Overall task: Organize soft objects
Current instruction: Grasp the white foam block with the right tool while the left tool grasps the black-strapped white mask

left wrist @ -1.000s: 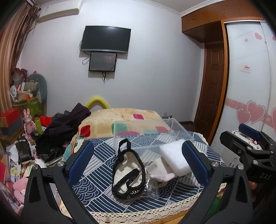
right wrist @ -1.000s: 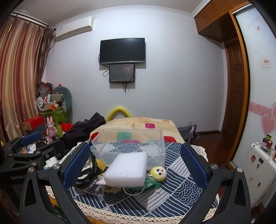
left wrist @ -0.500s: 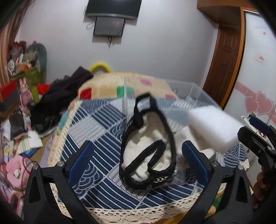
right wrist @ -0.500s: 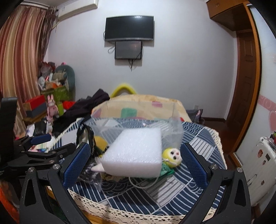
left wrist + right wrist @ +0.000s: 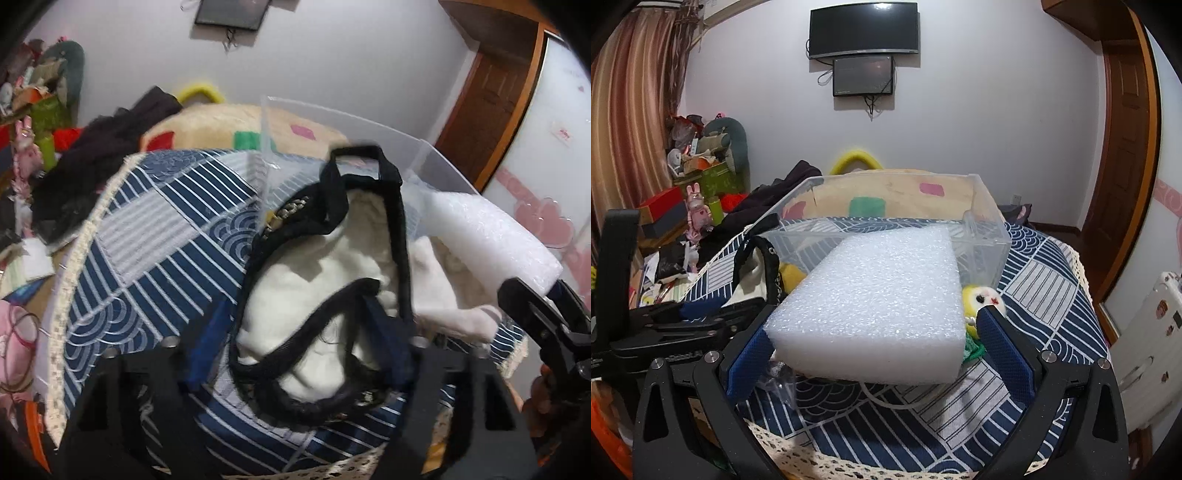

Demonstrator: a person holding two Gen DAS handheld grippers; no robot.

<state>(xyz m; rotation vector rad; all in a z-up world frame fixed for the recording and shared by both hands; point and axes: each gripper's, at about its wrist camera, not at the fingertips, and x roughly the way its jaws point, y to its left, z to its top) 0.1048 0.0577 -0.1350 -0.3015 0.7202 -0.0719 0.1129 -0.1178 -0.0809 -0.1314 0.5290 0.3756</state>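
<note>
A cream bag with black trim (image 5: 317, 295) lies on the blue patterned cloth (image 5: 155, 236). My left gripper (image 5: 299, 332) is open, its blue fingers on either side of the bag's near end. A white foam block (image 5: 871, 295) rests tilted on other soft things. My right gripper (image 5: 875, 350) is open, its fingers flanking the block's near end. A yellow plush toy (image 5: 979, 299) lies beside the block. A clear plastic box (image 5: 897, 206) stands behind. The bag also shows in the right wrist view (image 5: 753, 273), and the block in the left wrist view (image 5: 491, 236).
A white cloth (image 5: 447, 299) lies between bag and block. A beige blanket (image 5: 886, 188) and dark clothes (image 5: 768, 199) lie behind the box. Clutter fills the floor at left (image 5: 683, 206). The cloth's lace edge (image 5: 849, 458) runs along the near side.
Both grippers have moved forward and down. The left one now straddles the bag and the right one now straddles the foam block. Both sets of fingers have narrowed.
</note>
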